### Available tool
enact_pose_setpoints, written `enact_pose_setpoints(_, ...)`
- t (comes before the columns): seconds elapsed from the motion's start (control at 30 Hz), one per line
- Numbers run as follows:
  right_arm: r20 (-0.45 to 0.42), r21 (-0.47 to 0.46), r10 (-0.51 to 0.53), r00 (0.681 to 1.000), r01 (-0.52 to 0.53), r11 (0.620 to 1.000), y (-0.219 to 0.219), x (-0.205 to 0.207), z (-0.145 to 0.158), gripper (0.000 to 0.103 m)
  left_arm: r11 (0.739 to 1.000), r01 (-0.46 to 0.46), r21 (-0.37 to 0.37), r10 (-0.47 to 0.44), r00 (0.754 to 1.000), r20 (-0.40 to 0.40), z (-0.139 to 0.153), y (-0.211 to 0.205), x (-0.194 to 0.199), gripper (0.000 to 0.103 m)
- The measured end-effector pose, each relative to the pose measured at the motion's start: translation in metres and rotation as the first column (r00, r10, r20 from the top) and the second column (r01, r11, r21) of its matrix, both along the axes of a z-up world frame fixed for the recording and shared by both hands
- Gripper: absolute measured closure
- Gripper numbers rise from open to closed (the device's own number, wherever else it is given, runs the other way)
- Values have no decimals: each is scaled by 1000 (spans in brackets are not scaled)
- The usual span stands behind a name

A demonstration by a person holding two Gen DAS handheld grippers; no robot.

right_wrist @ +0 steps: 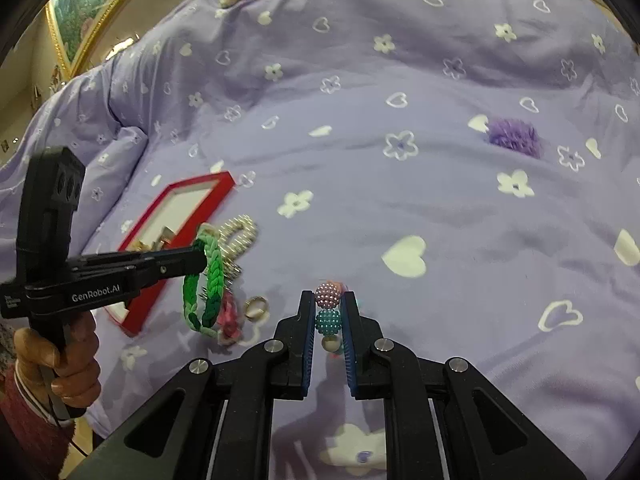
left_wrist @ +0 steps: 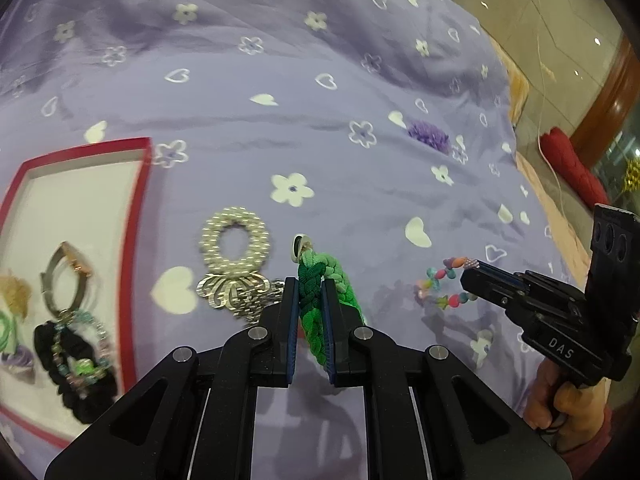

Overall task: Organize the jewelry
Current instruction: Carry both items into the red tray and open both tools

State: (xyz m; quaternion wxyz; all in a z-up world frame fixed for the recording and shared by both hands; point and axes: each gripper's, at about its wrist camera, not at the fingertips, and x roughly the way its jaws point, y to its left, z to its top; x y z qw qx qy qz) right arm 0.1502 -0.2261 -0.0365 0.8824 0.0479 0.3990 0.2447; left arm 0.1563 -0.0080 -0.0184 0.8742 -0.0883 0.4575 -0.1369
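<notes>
My left gripper (left_wrist: 310,284) is shut on a green braided bracelet (left_wrist: 316,296) and holds it above the purple bedspread; the bracelet also shows in the right wrist view (right_wrist: 208,280). My right gripper (right_wrist: 327,300) is shut on a colourful beaded bracelet (right_wrist: 328,308), seen in the left wrist view (left_wrist: 444,284) hanging from the right gripper (left_wrist: 466,276). A red box (left_wrist: 132,240) with a white inside lies at the left and holds a black scrunchie (left_wrist: 80,364), a metal clip and other pieces.
A pearl ring brooch with a silver bow (left_wrist: 234,256) lies on the purple bedspread (left_wrist: 320,140) beside the box. A purple fluffy scrunchie (left_wrist: 428,136) lies farther right. A small ring (right_wrist: 256,306) and a pink piece (right_wrist: 230,316) lie near the box. The bed edge is at the right.
</notes>
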Motion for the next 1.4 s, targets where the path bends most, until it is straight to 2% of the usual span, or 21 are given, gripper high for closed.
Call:
enact_pose_setpoints(0.43,39,27,94,995,-95,995,52,-8,23,91,988,-149,-34,150,988,35,13,72,-37,94)
enact_pose_setpoints(0.9,57,44,238,970,-241,970,135,-18,35,91,948,-315,-53,318,947,54,16,160,-73,94)
enact_pose_setpoints(1.4,34,53,369,929,-370,928,210,-31,26,91,910,-411,-50,413,910,32,6,214,-93,94)
